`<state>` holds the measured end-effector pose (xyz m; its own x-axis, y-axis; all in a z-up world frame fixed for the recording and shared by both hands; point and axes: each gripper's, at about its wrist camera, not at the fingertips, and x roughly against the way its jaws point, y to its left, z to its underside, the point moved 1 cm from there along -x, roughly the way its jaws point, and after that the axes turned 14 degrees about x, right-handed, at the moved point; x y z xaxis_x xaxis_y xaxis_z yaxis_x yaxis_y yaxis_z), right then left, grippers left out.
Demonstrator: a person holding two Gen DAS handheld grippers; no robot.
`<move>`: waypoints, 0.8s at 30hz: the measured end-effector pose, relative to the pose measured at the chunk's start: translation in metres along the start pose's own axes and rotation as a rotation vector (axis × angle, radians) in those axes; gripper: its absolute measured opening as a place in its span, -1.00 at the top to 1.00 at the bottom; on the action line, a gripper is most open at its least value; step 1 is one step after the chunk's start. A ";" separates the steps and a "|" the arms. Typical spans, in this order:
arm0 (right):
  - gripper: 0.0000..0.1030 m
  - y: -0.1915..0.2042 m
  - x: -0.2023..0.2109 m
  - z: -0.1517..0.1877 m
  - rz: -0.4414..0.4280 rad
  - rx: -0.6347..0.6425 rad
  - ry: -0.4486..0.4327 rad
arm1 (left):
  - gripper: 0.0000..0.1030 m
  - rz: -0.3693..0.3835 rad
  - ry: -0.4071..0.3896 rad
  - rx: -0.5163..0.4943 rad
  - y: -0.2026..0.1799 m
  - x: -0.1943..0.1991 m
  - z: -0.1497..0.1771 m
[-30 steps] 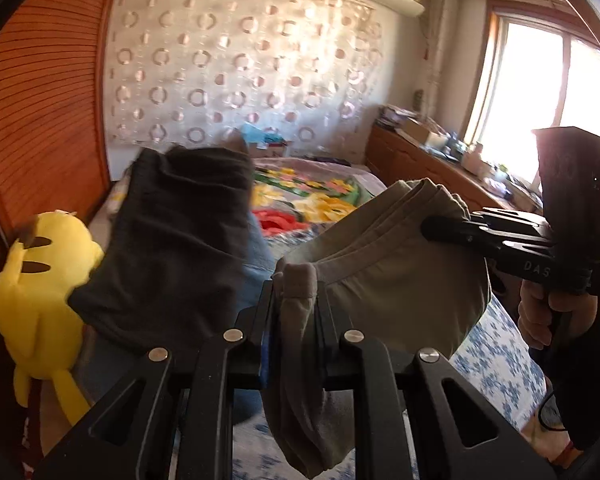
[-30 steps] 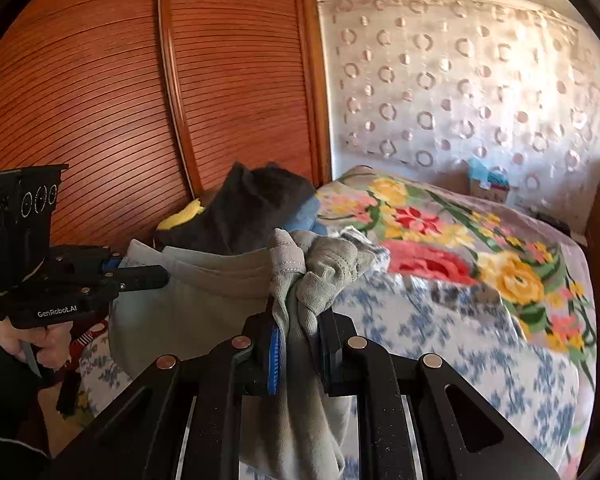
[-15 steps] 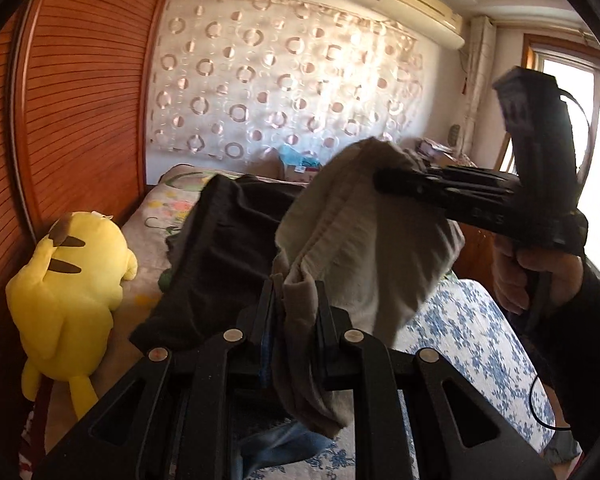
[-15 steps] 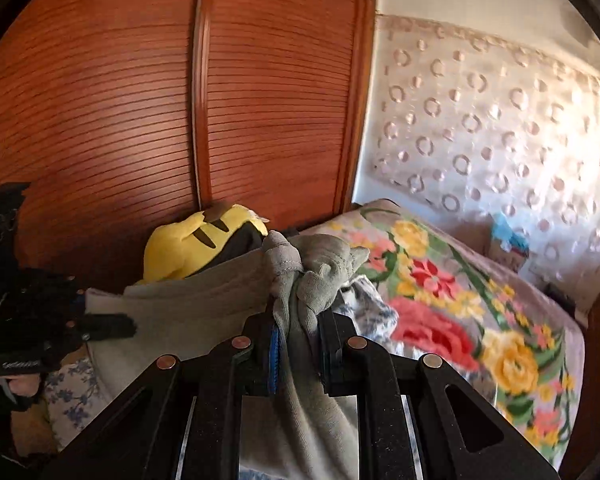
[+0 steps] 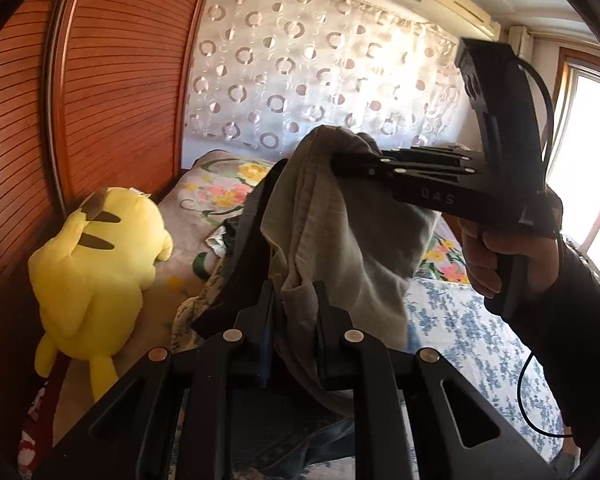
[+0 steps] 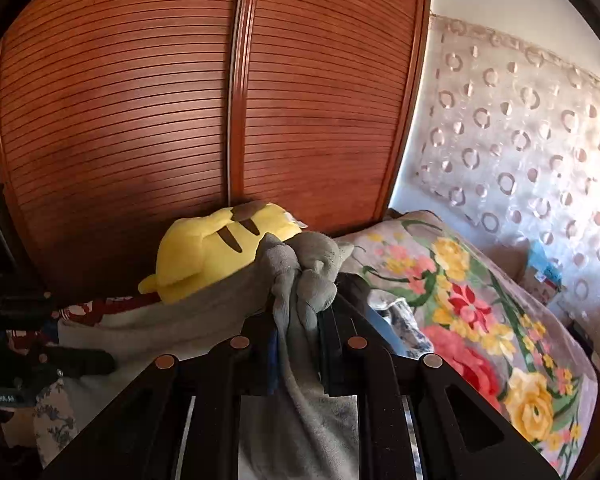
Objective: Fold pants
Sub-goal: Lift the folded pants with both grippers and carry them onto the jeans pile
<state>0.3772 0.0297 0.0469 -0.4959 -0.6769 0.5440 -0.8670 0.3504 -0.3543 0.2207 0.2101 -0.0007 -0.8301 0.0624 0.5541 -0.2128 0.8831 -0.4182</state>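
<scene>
Left wrist view only: window (image 5: 592, 152) at 3 o'clock. Grey-green pants (image 5: 340, 216), bunched, clamped by left gripper (image 5: 296, 300) and right gripper (image 6: 300, 316).

Left gripper (image 5: 294, 296) and right gripper (image 6: 298, 312), jaws clamped.

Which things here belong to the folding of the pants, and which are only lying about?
Belong to the job:
grey-green pants
left gripper, shut on them
right gripper, shut on them

Only lying about:
yellow plush toy
dark garment
flowered blanket
</scene>
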 end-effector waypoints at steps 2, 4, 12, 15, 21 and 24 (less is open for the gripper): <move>0.51 -0.004 -0.004 0.001 -0.020 -0.021 0.005 | 0.65 -0.016 0.003 0.005 0.004 -0.002 0.001; 0.39 -0.009 -0.011 0.002 -0.011 -0.045 0.025 | 0.65 -0.031 0.013 0.021 0.009 -0.005 0.002; 0.11 -0.030 0.026 0.011 0.025 -0.173 -0.042 | 0.05 -0.075 -0.002 0.014 0.011 -0.001 -0.002; 0.11 -0.027 0.054 0.024 0.043 -0.195 -0.070 | 0.05 -0.071 -0.017 -0.002 0.006 0.003 -0.004; 0.29 0.004 0.074 0.049 0.018 -0.219 -0.054 | 0.05 -0.023 0.016 -0.064 -0.011 -0.010 0.005; 0.29 0.013 0.073 0.054 0.001 -0.204 -0.031 | 0.05 -0.035 0.054 -0.085 -0.013 -0.021 0.014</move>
<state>0.3325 -0.0499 0.0409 -0.4976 -0.6953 0.5187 -0.8602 0.4724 -0.1919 0.2336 0.1909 -0.0166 -0.7936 0.0542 0.6061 -0.1945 0.9212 -0.3370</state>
